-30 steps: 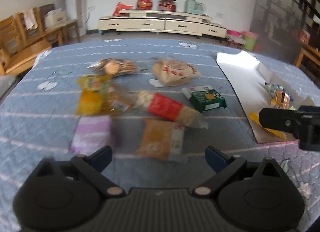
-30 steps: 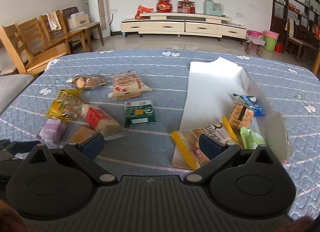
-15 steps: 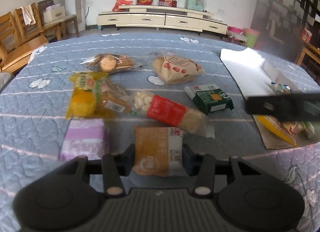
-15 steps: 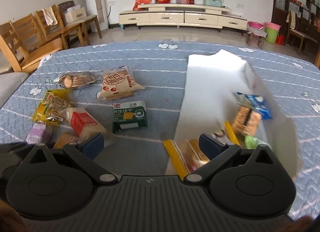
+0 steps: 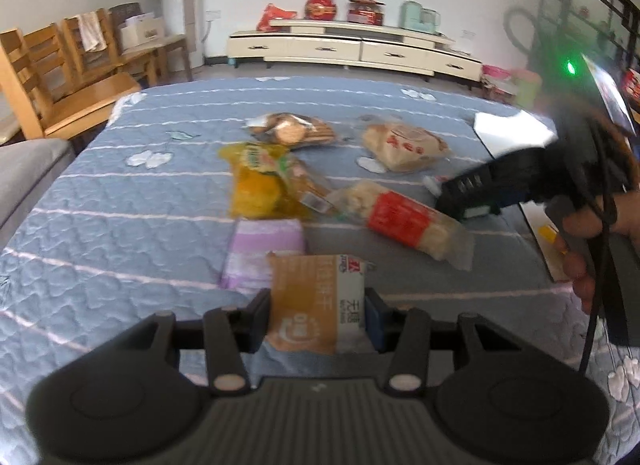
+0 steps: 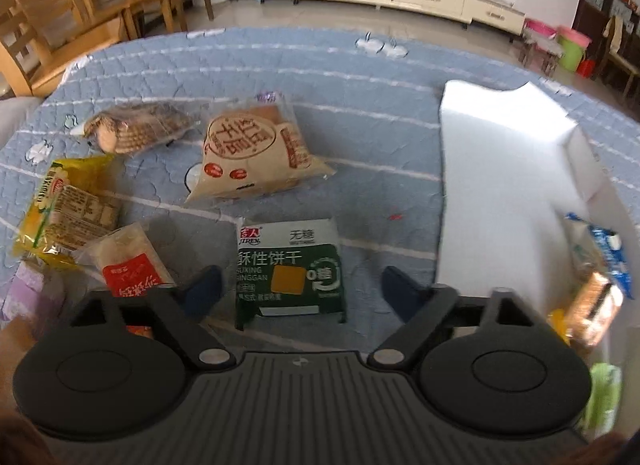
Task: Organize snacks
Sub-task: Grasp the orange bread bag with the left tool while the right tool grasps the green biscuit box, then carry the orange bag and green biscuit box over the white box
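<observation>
My left gripper (image 5: 318,315) is shut on an orange-and-white biscuit packet (image 5: 316,301) and holds it above the blue quilted table. My right gripper (image 6: 296,285) is open and straddles a green-and-white biscuit packet (image 6: 290,271) that lies flat on the quilt. In the left wrist view the right gripper (image 5: 500,185) hangs over the spot where the green packet lay. A white box (image 6: 504,145) at the right holds several snacks, among them a blue packet (image 6: 604,249).
On the quilt lie a purple packet (image 5: 264,253), a red-labelled packet (image 5: 404,217), a yellow bag (image 5: 260,181), a clear biscuit bag (image 5: 292,131) and a tan bread bag (image 5: 404,147). Wooden chairs (image 5: 60,73) stand at the left.
My left gripper has lifted the orange packet off the quilt. My right gripper has moved left from the white box to over the green packet, still open.
</observation>
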`<action>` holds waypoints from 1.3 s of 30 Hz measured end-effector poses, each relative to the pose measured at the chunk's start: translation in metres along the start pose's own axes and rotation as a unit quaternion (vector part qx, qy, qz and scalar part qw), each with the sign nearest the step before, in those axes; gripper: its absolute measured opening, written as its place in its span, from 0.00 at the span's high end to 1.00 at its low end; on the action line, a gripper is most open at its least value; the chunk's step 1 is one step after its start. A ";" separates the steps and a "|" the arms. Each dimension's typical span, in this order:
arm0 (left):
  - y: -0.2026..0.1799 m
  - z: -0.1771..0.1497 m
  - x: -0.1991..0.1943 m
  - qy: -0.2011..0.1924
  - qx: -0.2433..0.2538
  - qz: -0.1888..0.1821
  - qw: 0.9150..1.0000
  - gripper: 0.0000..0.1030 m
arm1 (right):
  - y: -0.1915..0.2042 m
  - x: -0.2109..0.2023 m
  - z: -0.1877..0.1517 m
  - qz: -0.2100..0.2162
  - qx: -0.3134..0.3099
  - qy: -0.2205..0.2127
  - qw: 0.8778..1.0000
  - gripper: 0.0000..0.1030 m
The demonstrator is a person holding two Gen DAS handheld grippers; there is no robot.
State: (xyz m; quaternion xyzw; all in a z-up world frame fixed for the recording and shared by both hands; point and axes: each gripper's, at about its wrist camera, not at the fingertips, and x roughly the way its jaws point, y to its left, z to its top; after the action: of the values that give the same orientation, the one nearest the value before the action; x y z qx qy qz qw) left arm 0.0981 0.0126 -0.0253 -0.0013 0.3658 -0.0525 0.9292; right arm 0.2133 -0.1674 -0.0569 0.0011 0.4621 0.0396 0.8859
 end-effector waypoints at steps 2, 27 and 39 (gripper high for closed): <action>0.003 0.002 -0.003 -0.007 -0.005 0.007 1.000 0.55 | 0.002 -0.003 -0.003 -0.005 -0.005 -0.008 1.000 0.35; 0.000 0.005 -0.069 -0.066 -0.020 0.030 0.997 0.55 | -0.009 -0.170 -0.091 -0.004 -0.023 -0.113 0.993 0.38; 0.000 -0.009 -0.089 -0.068 -0.020 0.034 0.997 0.55 | -0.014 -0.202 -0.117 -0.001 -0.019 -0.131 0.991 0.38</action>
State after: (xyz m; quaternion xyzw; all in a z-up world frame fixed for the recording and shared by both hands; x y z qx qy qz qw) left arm 0.0271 0.0218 0.0291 -0.0109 0.3022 -0.0132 0.9531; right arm 0.0034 -0.1999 0.0408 -0.0110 0.3416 0.0468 0.9386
